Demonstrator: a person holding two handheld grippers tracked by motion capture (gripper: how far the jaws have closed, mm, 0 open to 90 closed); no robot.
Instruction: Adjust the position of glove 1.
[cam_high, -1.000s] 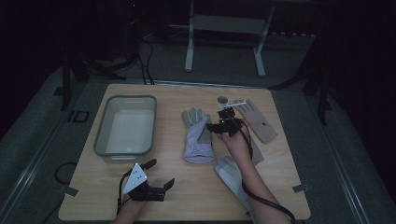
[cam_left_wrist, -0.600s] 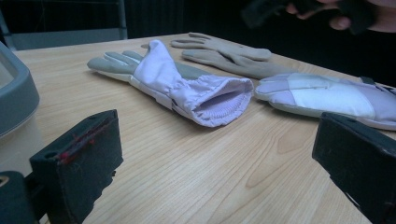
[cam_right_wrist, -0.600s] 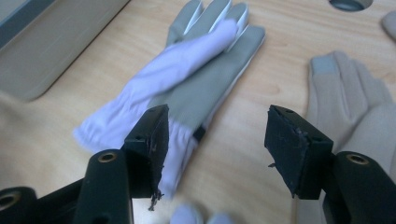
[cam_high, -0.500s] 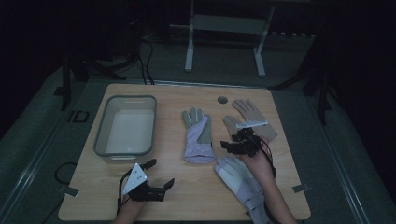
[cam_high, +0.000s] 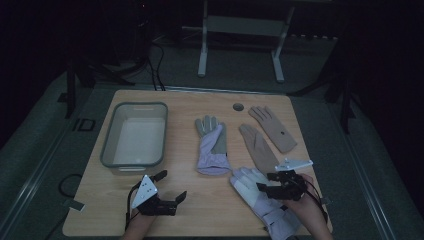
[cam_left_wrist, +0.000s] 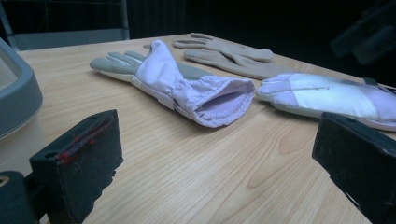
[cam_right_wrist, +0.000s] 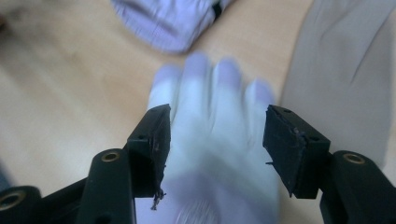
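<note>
The white-and-lilac glove (cam_high: 260, 192) lies flat on the bench (cam_high: 200, 215) at its near right corner, fingers pointing away from you and its cuff running toward the near edge under your right forearm. Your right gripper (cam_high: 280, 186) sits directly over the back of this glove. In the right gripper view the glove (cam_right_wrist: 210, 135) is blurred, and the jaws stand spread apart, one to each side of its palm area, with nothing clamped between them. Whether the jaw tips touch the fabric cannot be told from these frames.

Just beyond that glove's fingertips lies a second lilac glove (cam_high: 212, 145) with a grey palm, cuff toward you and gaping open, as the left gripper view confirms (cam_left_wrist: 187, 88). To the right of it are two tan gloves, one (cam_high: 257, 147) close beside the near glove's fingers, the other (cam_high: 273, 128) farther back.

Your left gripper (cam_high: 162, 192) rests at the near left of the bench, well apart from all the gloves, its jaws released wide and holding nothing. Behind it stands a grey tray (cam_high: 112, 160). A small round dark disc (cam_high: 238, 107) sits near the far edge of the bench.
</note>
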